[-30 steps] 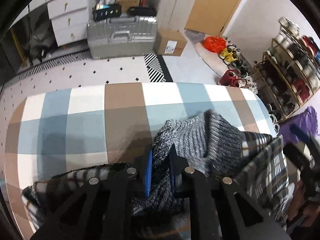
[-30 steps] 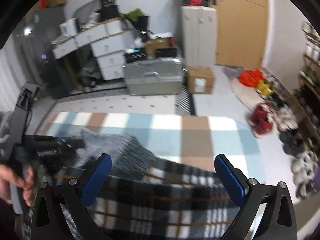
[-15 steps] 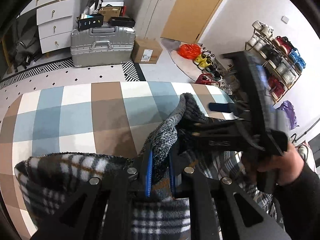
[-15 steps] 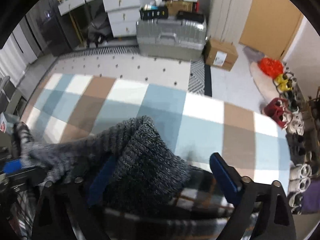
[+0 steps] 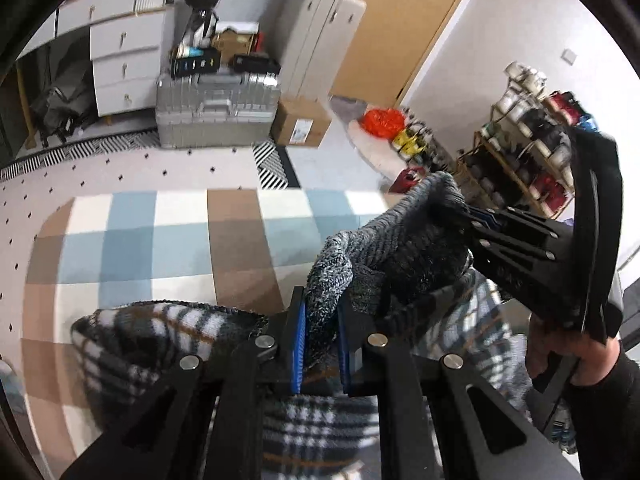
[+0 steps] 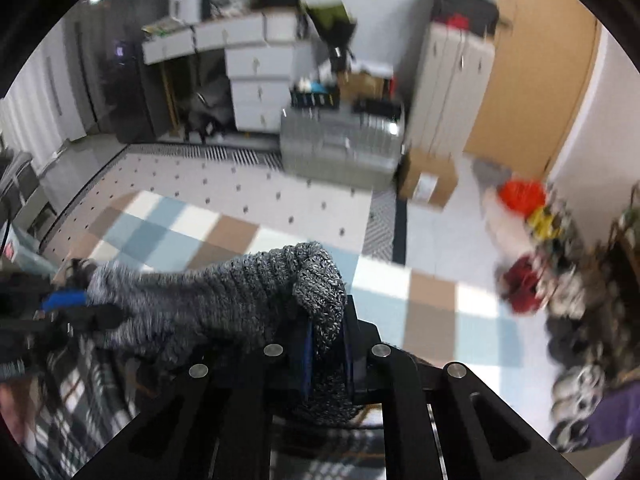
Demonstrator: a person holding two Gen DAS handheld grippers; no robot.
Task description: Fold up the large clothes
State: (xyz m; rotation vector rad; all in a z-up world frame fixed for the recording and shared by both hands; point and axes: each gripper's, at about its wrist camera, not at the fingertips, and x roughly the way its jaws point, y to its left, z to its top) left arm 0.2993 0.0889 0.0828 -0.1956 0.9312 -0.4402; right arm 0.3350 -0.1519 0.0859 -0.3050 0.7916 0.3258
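A grey knit garment (image 5: 400, 240) is stretched in the air between my two grippers, above a black-and-white plaid cloth (image 5: 152, 332). My left gripper (image 5: 322, 320) is shut on one end of the knit, its blue pads pressing the fabric. The right gripper (image 5: 476, 216), held by a hand (image 5: 568, 352), grips the other end. In the right wrist view the right gripper (image 6: 328, 336) is closing, its pads squeezing a fold of the knit (image 6: 224, 292). The left gripper (image 6: 64, 300) shows at the far left, with the plaid cloth (image 6: 80, 392) below.
A blue, brown and white checked mat (image 5: 160, 232) lies under the clothes. Beyond it stand a silver suitcase (image 5: 216, 116), a cardboard box (image 5: 300, 124), white drawers (image 5: 124, 68) and a shoe rack (image 5: 532, 152) with shoes on the floor at the right.
The right gripper swung in over the knit and went from wide open to pinching it. Both grippers rose, lifting the knit off the plaid cloth.
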